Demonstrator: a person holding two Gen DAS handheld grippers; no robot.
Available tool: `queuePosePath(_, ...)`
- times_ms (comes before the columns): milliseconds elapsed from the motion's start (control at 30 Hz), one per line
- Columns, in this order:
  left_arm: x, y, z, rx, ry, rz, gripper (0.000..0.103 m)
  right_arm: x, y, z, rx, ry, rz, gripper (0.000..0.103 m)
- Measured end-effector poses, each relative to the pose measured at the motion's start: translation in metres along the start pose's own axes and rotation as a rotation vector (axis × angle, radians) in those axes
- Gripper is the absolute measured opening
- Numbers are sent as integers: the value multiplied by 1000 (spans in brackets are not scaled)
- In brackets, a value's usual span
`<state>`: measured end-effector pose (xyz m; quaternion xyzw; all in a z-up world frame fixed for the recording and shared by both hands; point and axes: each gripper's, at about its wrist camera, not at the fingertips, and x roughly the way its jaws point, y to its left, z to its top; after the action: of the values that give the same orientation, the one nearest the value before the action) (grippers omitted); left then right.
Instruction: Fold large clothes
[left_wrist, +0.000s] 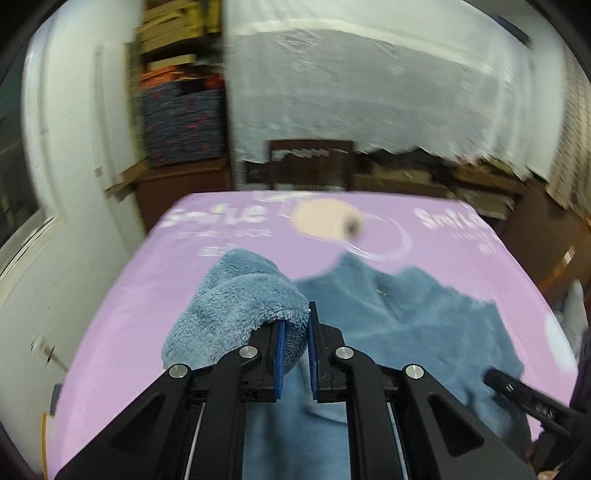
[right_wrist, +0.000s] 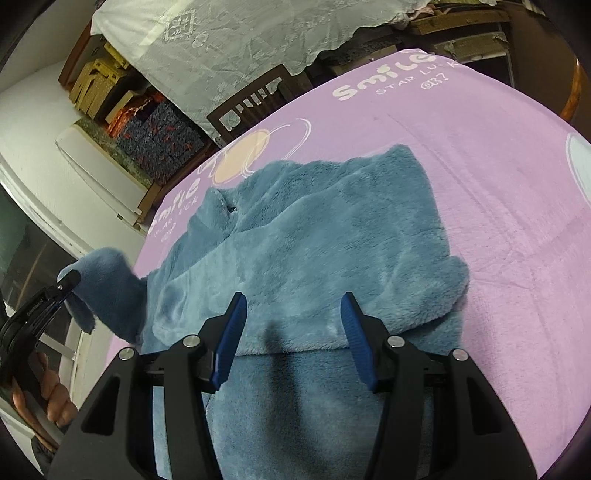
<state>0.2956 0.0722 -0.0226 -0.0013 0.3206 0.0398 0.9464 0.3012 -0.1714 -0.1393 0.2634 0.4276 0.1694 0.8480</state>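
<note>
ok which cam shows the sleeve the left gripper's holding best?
Left wrist: the sleeve fills the near frame, pinched in the left gripper, fleece sharp. Right wrist shows the same sleeve only at the far left edge, lifted off the pink blanket.

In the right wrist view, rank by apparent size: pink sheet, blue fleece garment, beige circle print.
1. pink sheet, largest.
2. blue fleece garment; it lies nearer the camera, so its lead is partly nearness.
3. beige circle print, clearly smallest.

garment (right_wrist: 314, 236) on blanket (right_wrist: 498, 206), chair (right_wrist: 255, 99) behind
</note>
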Motion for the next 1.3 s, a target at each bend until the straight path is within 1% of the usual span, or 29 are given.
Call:
queuePosePath(100,17,-31,-17,59,42,-27,11,-4,-3,2,14,-8,5,53)
queuePosePath(133,27,-42,-26,76,72,-41,11,-5,-4,3,18,-11,6,53)
queuePosePath(233,50,-57,-50,111,145,-53,11,-6,-8,5,35,-15,5,53)
queuePosePath(300,60,-58,-61,132,183,-57,11,-6,-12,5,46,-12,2,53)
queuePosePath(333,62,-58,-66,138,195,-58,14,-6,-14,6,54,-9,4,53)
queuePosePath(400,60,-54,-72,142,194,-73,16,-5,-17,7,70,0,17,53)
queuePosePath(433,57,-52,-71,141,191,-81,23,-4,-17,7,69,1,16,53)
queuePosePath(467,49,-46,-70,129,181,-100,37,-4,-17,7,65,2,14,53)
queuePosePath(533,36,-38,-70,111,159,-116,55,-3,-15,7,54,2,8,53)
queuePosePath(600,16,-25,-69,101,116,-129,60,-2,-13,6,39,4,4,53)
queuePosePath(667,0,-6,-69,76,84,-125,70,-1,-10,5,23,3,-2,54)
queuePosePath(733,-9,21,-67,27,63,-108,73,-1,-6,3,3,-3,-4,54)
queuePosePath(767,-10,31,-64,3,59,-94,73,-2,-4,2,-7,-7,1,54)
queuePosePath(833,-3,69,-59,-101,64,-55,73,-4,3,-1,-32,-18,13,54)
queuePosePath(867,1,81,-57,-144,75,-48,73,-7,11,-4,-64,-33,26,54)
queuePosePath(933,22,111,-51,-235,118,-22,72,-11,27,-8,-121,-49,40,54)
queuePosePath(967,30,121,-50,-262,132,-8,72,-13,42,-12,-177,-49,55,57)
queuePosePath(1033,47,133,-48,-293,160,6,71,-15,72,-21,-286,-45,67,58)
queuePosePath(1067,57,138,-49,-305,178,13,69,-15,95,-29,-376,-46,65,58)
queuePosePath(1133,72,141,-53,-295,217,13,69,-14,125,-41,-496,-44,55,60)
queuePosePath(1167,77,139,-56,-276,240,11,69,-11,149,-52,-598,-48,35,62)
queuePosePath(1200,83,139,-59,-251,268,9,69,-9,161,-58,-653,-54,19,64)
queuePosePath(1233,88,137,-62,-226,293,5,71,-4,180,-69,-746,-63,-10,67)
queuePosePath(1267,88,135,-63,-188,271,28,72,1,190,-75,-801,-68,-27,69)
queuePosePath(1300,89,135,-64,-175,275,33,73,7,200,-83,-865,-72,-44,69)
